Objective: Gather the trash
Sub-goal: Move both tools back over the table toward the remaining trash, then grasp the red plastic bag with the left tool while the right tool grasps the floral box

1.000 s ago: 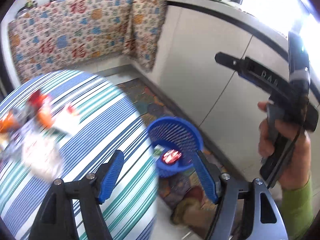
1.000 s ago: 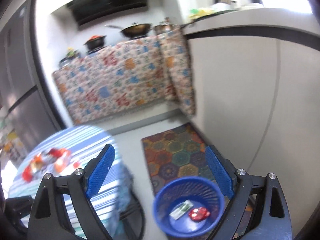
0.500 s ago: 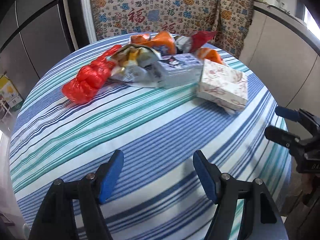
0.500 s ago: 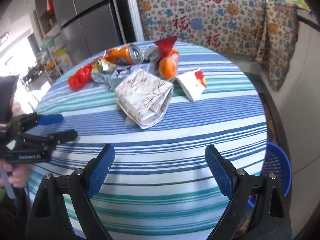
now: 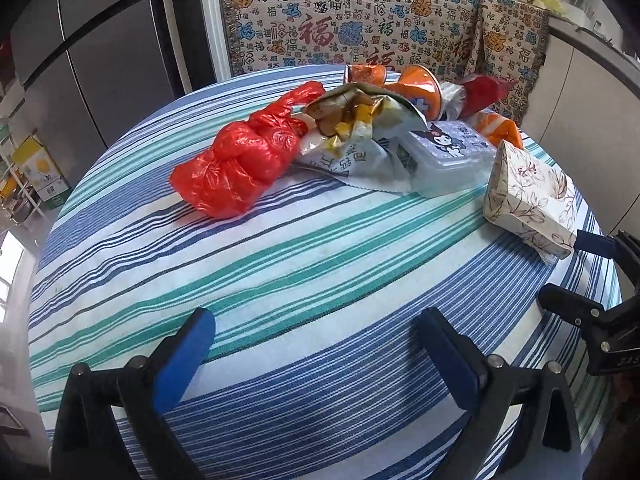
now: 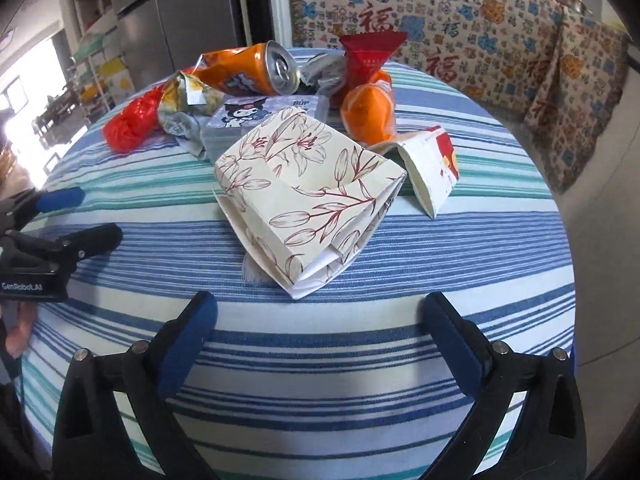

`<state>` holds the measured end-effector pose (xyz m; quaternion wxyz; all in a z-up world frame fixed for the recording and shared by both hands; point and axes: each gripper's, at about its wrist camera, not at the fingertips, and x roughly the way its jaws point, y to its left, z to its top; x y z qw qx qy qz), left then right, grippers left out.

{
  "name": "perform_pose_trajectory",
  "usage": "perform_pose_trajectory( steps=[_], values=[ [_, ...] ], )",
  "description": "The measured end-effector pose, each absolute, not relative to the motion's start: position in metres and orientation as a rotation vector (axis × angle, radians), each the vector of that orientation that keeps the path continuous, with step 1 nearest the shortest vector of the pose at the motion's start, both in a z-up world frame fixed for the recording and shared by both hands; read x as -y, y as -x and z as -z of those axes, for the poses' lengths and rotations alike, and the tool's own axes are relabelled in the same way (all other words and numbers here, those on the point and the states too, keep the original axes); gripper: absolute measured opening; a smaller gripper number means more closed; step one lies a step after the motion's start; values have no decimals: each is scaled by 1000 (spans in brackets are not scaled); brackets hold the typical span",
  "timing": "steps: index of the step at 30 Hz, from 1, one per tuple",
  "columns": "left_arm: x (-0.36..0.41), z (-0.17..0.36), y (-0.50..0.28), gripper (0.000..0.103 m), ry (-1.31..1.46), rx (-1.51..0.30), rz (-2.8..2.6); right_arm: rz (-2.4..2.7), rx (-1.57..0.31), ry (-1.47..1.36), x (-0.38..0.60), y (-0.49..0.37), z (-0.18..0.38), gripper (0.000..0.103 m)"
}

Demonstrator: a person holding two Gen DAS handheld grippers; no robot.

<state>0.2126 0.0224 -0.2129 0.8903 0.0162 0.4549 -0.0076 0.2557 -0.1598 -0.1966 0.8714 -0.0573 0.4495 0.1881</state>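
Striped tablecloth (image 6: 400, 240) bears an orange can (image 6: 256, 74) lying sideways, top rightward; both grippers' jaws are opening, empty.

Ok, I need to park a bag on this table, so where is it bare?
The striped tablecloth is bare along the near side, between the red plastic bag, the floral box and both grippers. The far side is crowded: can, wrappers, purple box.

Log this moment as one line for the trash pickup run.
left tool: opening, empty | right tool: opening, empty | nearest: floral box | table: trash piled
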Motion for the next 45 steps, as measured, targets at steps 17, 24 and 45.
perform_pose_trajectory(
  steps=[17,24,45],
  values=[
    [-86,178,-299,94,8,-889,220,-384,-934,121,157,-258,195,103],
    [-88,187,-280,35,18,-959,236,-402,-931,107,159,-258,193,103],
    [-70,172,-190,68,88,-983,241,-847,-854,-21,145,-239,153,49]
  ],
)
